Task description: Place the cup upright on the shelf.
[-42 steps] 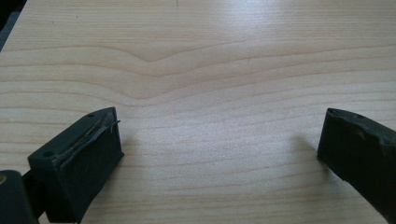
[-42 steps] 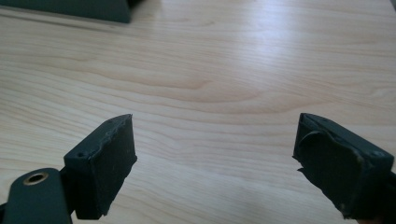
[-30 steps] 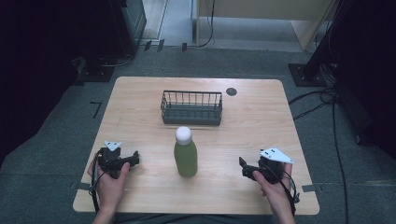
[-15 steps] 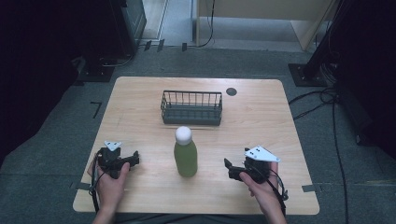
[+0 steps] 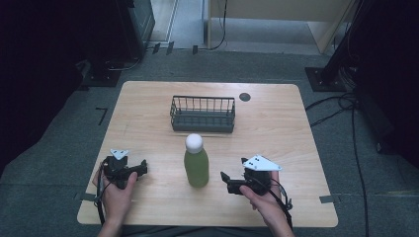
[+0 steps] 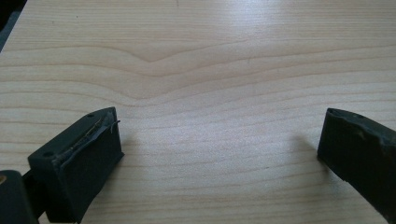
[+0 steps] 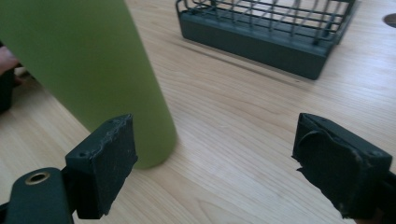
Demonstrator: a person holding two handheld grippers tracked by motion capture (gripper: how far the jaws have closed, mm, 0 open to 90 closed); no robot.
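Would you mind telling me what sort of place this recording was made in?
Probably a lab or recording workspace: a bare wooden table stands on grey carpet, cables trail across the floor, and dark equipment stands ring it.

in your right gripper view the bottle (image 7: 93, 70) is cut off by the top edge, so its cap is out of frame, and your near jaw covers part of its base. the basket (image 7: 271, 37) runs past the top edge too. in your left gripper view both jaws are clipped by the frame.
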